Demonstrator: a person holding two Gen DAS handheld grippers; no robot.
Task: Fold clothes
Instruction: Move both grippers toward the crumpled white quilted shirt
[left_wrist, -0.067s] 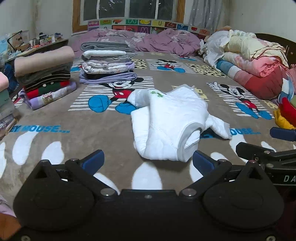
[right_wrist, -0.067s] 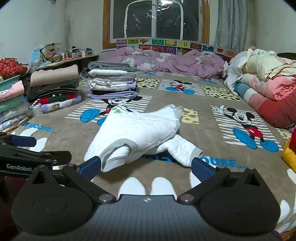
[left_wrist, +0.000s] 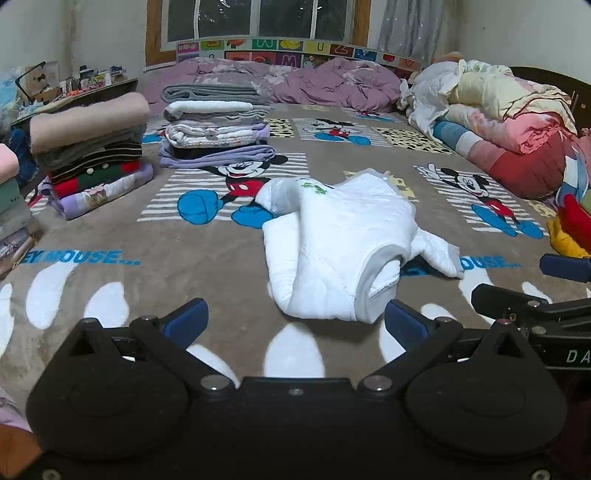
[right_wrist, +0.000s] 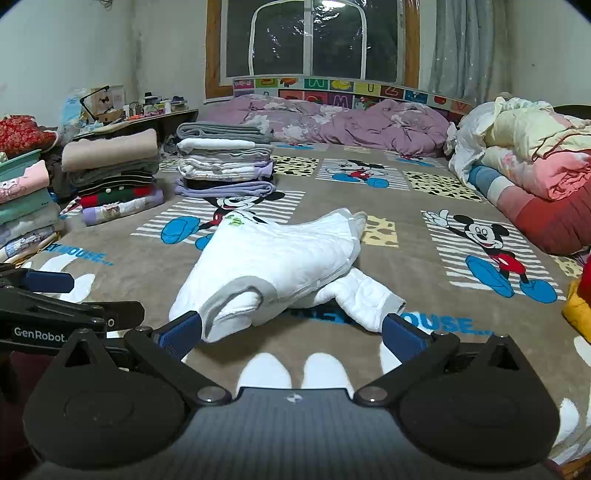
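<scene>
The left gripper (left_wrist: 295, 319) stands wide open with nothing between its blue pads (left_wrist: 186, 319), hovering low over the blanket (left_wrist: 147, 266) just short of the near end of the white garment (left_wrist: 343, 251). The right gripper (right_wrist: 291, 332) is likewise spread wide and empty; its left pad (right_wrist: 181, 330) sits right at the garment's (right_wrist: 273, 266) grey-trimmed hem, though whether it touches the cloth cannot be told, and its right pad (right_wrist: 400, 334) is just beside the sleeve (right_wrist: 364, 295) that sticks out toward the right. Each gripper shows at the edge of the other's view: the right one (left_wrist: 554, 288) at the left camera's right edge, the left one (right_wrist: 55, 295) at the right camera's left edge, so the two are side by side in front of the garment. The garment is a white quilted top, loosely bunched and partly folded over itself, lying in the middle of the brown cartoon-mouse blanket that covers the bed, with a small green mark near its far end. Beyond it on the left are two stacks of folded clothes: one (left_wrist: 218, 129) with grey and white pieces over lilac, and one (left_wrist: 92, 147) topped by a beige roll over dark, red and lilac layers. A purple quilt (left_wrist: 314, 81) lies crumpled under the window (right_wrist: 310, 37), and a heap (left_wrist: 509, 122) of pink, cream and red bedding is on the right side of the bed.
</scene>
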